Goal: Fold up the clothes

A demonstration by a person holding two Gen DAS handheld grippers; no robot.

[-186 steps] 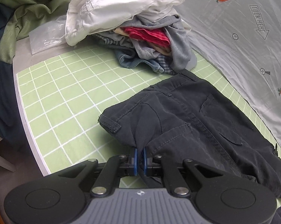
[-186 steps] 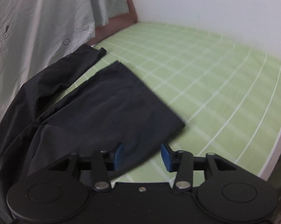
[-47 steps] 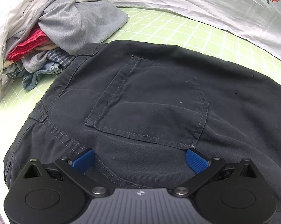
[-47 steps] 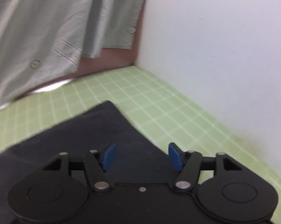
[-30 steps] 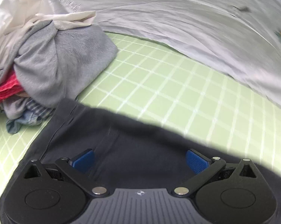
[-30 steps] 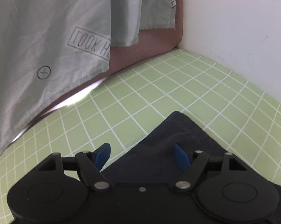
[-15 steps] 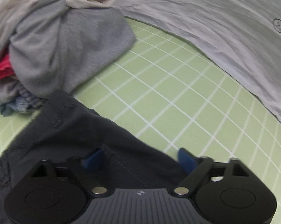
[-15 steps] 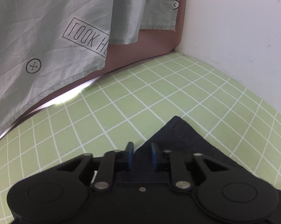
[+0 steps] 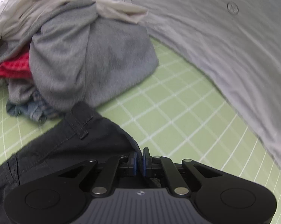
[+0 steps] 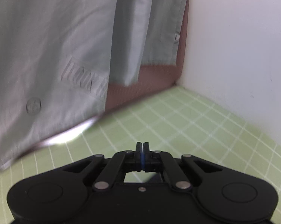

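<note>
Left gripper (image 9: pixel 139 157) is pinching the dark trousers (image 9: pixel 69 141) tight at the waistband, lying by the clothes pile (image 9: pixel 66 56) on the green mat (image 9: pixel 177 115). Right gripper (image 10: pixel 142 154) fingers are pressed together; can't tell what they're holding.

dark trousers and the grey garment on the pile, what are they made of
Dark trousers: likely woven cotton twill, matte, with visible stitched seams and a belt loop. Grey garment: looks like soft knit jersey or fleece, slightly fuzzy, draping in rounded folds; blur leaves it uncertain.
</note>
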